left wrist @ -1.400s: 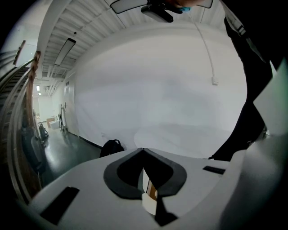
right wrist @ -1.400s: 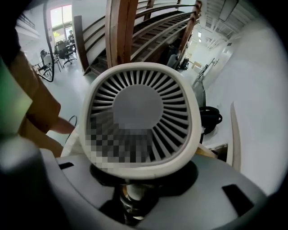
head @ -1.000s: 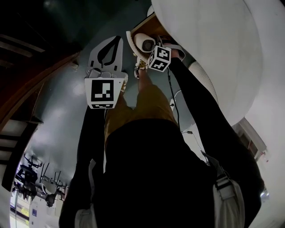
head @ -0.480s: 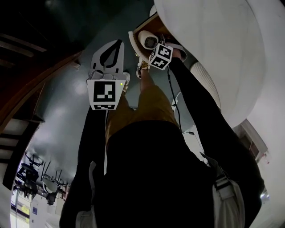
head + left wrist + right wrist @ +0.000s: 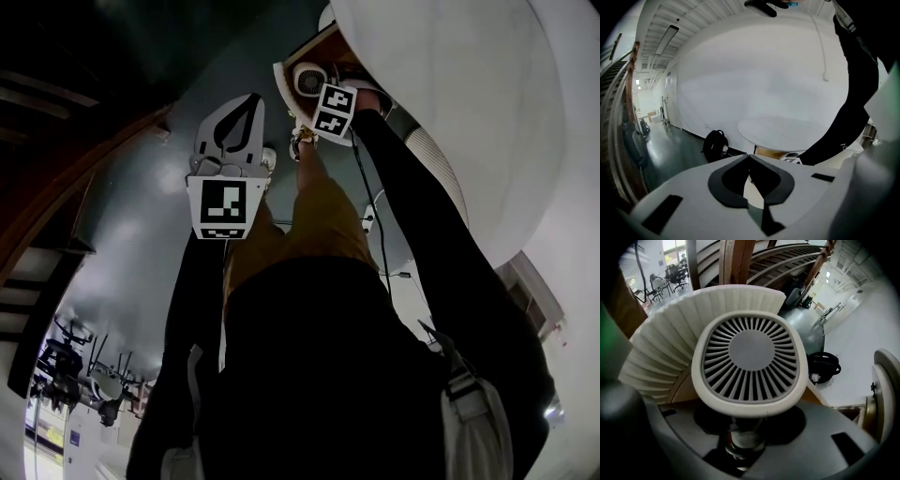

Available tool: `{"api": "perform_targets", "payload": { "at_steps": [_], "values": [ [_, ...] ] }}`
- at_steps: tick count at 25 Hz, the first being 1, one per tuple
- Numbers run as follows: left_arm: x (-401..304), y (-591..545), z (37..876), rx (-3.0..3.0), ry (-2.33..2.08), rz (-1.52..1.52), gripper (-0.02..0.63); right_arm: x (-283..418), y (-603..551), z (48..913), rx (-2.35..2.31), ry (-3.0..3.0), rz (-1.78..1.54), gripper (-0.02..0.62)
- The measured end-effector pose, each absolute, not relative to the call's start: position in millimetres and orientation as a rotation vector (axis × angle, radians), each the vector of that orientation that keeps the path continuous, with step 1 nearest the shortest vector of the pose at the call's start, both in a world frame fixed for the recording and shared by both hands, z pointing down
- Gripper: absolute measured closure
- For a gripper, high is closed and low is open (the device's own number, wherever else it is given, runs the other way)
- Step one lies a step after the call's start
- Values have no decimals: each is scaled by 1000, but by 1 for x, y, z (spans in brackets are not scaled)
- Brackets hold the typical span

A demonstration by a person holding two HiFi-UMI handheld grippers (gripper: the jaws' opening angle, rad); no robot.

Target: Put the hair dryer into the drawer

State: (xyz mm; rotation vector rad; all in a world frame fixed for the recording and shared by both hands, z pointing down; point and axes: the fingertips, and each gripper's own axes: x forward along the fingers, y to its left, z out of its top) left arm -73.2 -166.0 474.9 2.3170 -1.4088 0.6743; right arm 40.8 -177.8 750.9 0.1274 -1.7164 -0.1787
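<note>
My right tool (image 5: 740,439) is pinching the hair dryer (image 5: 750,357) by its handle. The jaws are closed on the narrow stem just under the body, and the round rear grille looks straight back into the right gripper view. I read that as a sensible hold: the handle is the only slim part, and gripping there lets the bulky head hang ahead of the jaws and go in first.

In the head view the dryer sits at the mouth of the open wooden drawer (image 5: 314,45), which is tucked under the rim of the round white table (image 5: 441,94). The tool points steeply down over it. I judge the dryer to be over or just inside the opening, but I cannot tell whether it touches the drawer's floor yet. A ribbed white panel (image 5: 661,348) curves close behind it (probably the drawer's front, though I would not swear to it).

The black cord (image 5: 361,187) trails from the dryer back along the person's sleeve, outside the drawer. I think it is the likeliest thing to snag or get left hanging out.

My left tool (image 5: 246,108) is pressed together with nothing between its tips. It is held off to the side, well apart from the drawer, probably to keep it out of the way. A black backpack (image 5: 715,144) lies on the floor beyond.
</note>
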Motion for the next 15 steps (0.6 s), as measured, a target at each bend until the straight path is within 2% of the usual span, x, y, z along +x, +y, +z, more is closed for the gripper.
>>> {"api": "perform_targets", "payload": {
  "at_steps": [15],
  "values": [
    [-75, -166, 485, 2278, -1406, 626, 591, 42, -191, 780, 115, -1679, -359, 383]
  ]
}}
